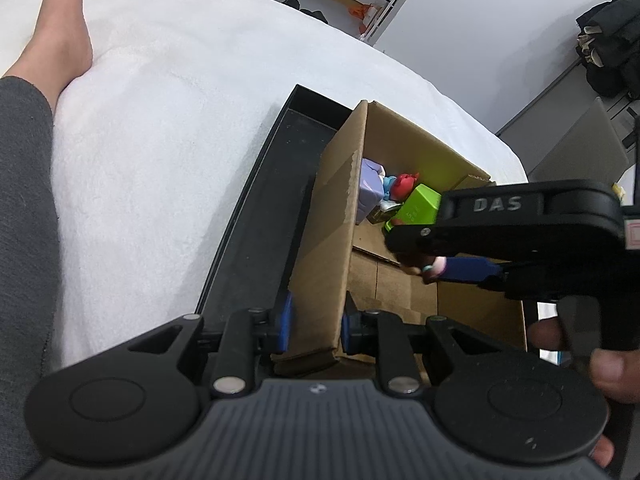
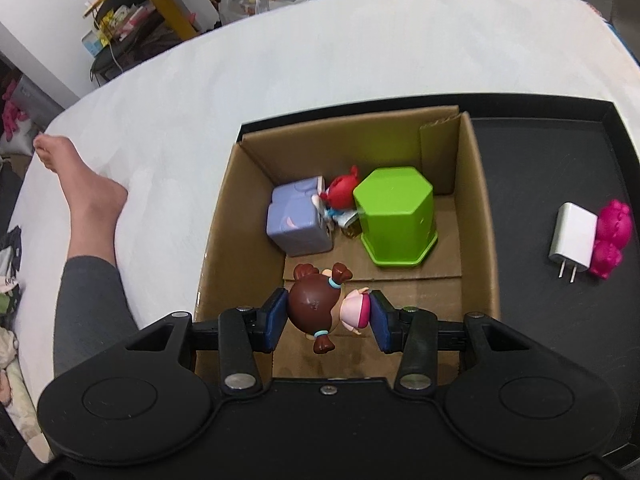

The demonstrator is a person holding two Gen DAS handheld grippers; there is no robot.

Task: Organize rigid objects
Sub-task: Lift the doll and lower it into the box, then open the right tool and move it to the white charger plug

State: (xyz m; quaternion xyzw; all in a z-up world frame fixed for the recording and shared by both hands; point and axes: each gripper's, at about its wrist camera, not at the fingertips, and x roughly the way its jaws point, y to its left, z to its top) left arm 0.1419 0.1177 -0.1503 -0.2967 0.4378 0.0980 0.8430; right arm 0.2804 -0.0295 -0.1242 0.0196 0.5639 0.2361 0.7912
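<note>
My right gripper [image 2: 329, 318] is shut on a small doll figurine [image 2: 320, 308] with brown pigtails and a pink dress, held over the open cardboard box [image 2: 478, 208]. Inside the box lie a green hexagonal container [image 2: 394, 216], a lilac block [image 2: 298, 220] and a red-haired figurine [image 2: 340, 194]. My left gripper [image 1: 316, 326] is shut on the box's near wall [image 1: 332, 240], one blue pad on each side. In the left wrist view the right gripper [image 1: 424, 256] reaches in from the right above the box, and the green container [image 1: 418, 206] shows behind it.
The box stands in a black tray [image 2: 560, 140] on a white bed [image 2: 240, 80]. On the tray to the right lie a white charger plug [image 2: 572, 240] and a magenta toy [image 2: 610, 244]. A person's leg and bare foot [image 2: 88, 200] rest on the bed to the left.
</note>
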